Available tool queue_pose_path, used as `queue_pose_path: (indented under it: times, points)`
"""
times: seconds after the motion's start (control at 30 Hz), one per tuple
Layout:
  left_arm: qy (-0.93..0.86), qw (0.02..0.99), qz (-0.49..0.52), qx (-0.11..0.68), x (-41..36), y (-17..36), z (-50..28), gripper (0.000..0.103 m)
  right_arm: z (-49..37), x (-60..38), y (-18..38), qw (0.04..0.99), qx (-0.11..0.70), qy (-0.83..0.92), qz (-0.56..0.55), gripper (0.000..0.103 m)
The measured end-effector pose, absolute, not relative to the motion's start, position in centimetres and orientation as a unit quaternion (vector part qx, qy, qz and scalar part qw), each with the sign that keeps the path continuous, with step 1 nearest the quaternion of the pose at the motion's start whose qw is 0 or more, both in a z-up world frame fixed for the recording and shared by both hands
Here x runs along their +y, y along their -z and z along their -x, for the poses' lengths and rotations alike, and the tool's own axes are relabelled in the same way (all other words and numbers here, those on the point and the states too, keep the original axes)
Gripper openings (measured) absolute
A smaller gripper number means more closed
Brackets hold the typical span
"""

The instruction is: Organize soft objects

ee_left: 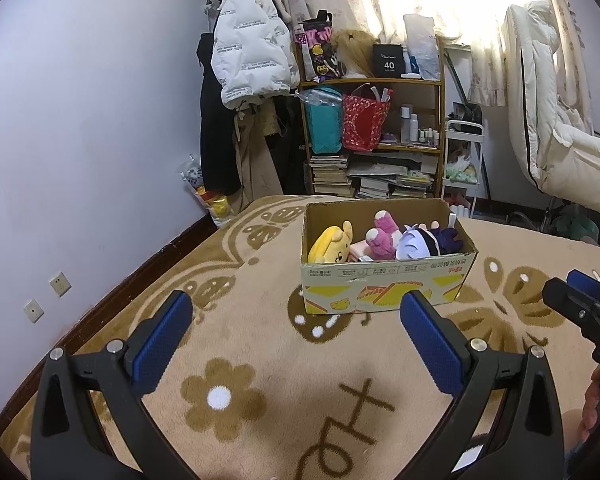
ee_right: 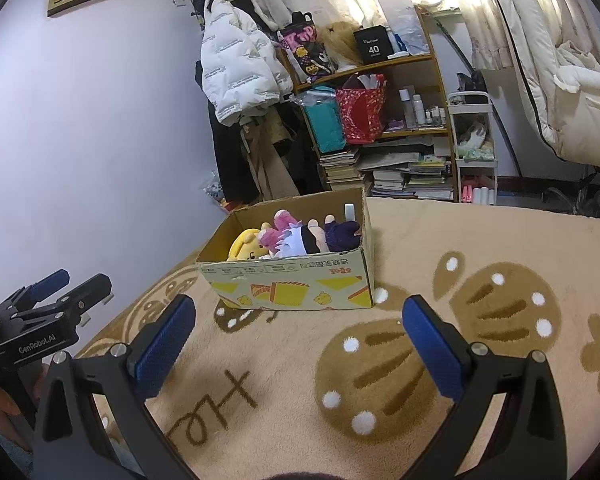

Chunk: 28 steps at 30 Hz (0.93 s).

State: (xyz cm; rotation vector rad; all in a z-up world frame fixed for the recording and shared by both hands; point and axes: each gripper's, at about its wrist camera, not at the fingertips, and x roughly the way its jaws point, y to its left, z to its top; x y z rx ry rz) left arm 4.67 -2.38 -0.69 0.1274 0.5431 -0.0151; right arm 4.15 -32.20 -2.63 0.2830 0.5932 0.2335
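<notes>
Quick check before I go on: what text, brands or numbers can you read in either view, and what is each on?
"GenRobot.AI": on the body of the left tongs.
"40": on the black box on the top shelf; small print around it unreadable.
Cardboard box: printed characters along the rim, too small to read.
White puffer jacket: repeated lettering, blurred.

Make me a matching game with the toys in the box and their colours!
Things:
1. Toy at the left end of the box
2. Toy in the middle
3. Doll's hair
4. Gripper pads

Colours:
A. blue
B. pink
C. yellow
D. pale lilac

Pairs: 1-C, the yellow toy; 2-B, the pink toy; 3-D, the doll; 4-A, the pads on both open grippers, left gripper and right gripper.
</notes>
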Motion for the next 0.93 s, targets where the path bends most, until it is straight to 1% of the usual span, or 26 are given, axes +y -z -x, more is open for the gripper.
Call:
queue_pose_path:
  times: [0.93]
  points:
    - [0.009,0.963,-0.060,0.263,-2.17,0.48,-4.69,0.103,-4.13,-32.30,2.94,0.941,0.295,-0.112,-0.122,0.103]
